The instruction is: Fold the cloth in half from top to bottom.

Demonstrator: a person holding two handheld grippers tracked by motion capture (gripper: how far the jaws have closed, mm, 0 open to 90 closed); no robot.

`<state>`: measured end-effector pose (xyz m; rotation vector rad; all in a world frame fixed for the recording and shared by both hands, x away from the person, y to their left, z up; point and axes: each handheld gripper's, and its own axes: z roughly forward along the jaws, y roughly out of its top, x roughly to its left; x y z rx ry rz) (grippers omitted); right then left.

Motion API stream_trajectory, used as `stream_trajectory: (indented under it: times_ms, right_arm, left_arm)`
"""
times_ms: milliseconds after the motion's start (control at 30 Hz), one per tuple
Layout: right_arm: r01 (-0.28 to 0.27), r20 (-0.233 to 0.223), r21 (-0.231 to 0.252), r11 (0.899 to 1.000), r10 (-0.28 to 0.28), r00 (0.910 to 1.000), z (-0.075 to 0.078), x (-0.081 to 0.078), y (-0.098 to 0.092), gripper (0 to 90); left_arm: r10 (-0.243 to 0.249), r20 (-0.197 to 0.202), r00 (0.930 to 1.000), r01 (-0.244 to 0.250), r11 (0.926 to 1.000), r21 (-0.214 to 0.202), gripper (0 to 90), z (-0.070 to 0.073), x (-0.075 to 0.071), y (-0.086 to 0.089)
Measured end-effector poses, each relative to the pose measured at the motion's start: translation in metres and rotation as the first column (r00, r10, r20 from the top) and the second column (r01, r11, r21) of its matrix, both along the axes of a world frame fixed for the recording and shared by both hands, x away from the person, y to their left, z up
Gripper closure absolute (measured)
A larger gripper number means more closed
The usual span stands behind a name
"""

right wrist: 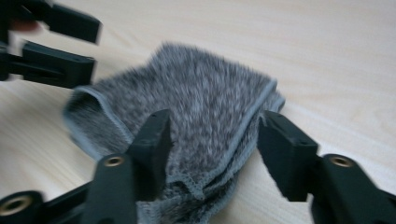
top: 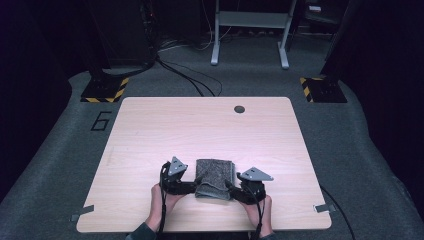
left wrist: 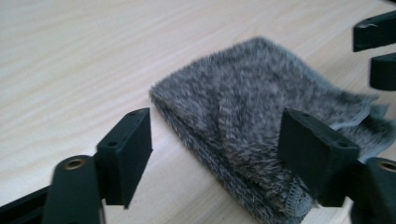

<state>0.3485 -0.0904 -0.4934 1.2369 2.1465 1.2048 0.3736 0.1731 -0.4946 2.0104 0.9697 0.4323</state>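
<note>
A folded grey fuzzy cloth (top: 215,177) lies flat on the wooden table (top: 200,125) near its front edge. My left gripper (top: 196,184) sits at the cloth's left side and my right gripper (top: 231,186) at its right side, each held in a hand. In the left gripper view the cloth (left wrist: 243,107) lies between the wide-apart jaws of the left gripper (left wrist: 219,140), and no pad presses on it. In the right gripper view the right gripper (right wrist: 215,140) straddles a hemmed corner of the cloth (right wrist: 201,93) with its jaws apart. Each view shows the other gripper farther off.
A dark round grommet (top: 239,109) sits near the table's far edge. Beyond the table stand a grey metal frame (top: 250,30) and two yellow-and-black striped bases (top: 105,90) on the carpet, with cables across the floor.
</note>
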Motion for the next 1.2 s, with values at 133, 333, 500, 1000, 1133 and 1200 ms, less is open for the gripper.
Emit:
stream_trajectory:
  times_ms: [133, 333, 500, 1000, 1133, 1200]
  right_arm:
    - [0.01, -0.041, -0.062, 0.998, -0.013, 0.9991, -0.013, 0.002, 0.005, 36.1]
    - [0.037, -0.065, -0.133, 0.99, -0.046, 0.9968, -0.028, 0.0, 0.003, 33.9]
    - [0.037, -0.02, -0.195, 0.98, -0.042, 0.9989, -0.031, -0.003, 0.004, 27.5]
    - [0.041, -0.12, -0.156, 0.987, -0.061, 0.9909, -0.036, 0.024, -0.008, 0.0]
    - [0.045, -0.115, -0.156, 0.987, -0.064, 0.9913, -0.037, 0.027, -0.009, 0.0]
    - [0.046, -0.114, -0.155, 0.987, -0.065, 0.9913, -0.037, 0.027, -0.009, 0.0]
  left_arm:
    - [-0.008, -0.032, 0.9995, 0.01, 0.9977, 0.067, 20.8, -0.014, -0.006, -0.002]
    - [0.004, -0.055, 0.9985, 0.002, 0.994, 0.109, 20.2, -0.028, -0.011, 0.0]
    - [0.021, -0.051, 0.9985, -0.016, 0.994, 0.109, 17.6, -0.031, -0.013, 0.001]
    - [0.067, -0.04, 0.997, -0.062, 0.9917, 0.113, 12.5, -0.034, -0.015, 0.0]
    - [0.076, -0.034, 0.9965, -0.072, 0.9911, 0.111, 12.5, -0.034, -0.016, 0.0]
    - [0.076, -0.034, 0.9965, -0.071, 0.9911, 0.112, 12.5, -0.034, -0.016, 0.0]
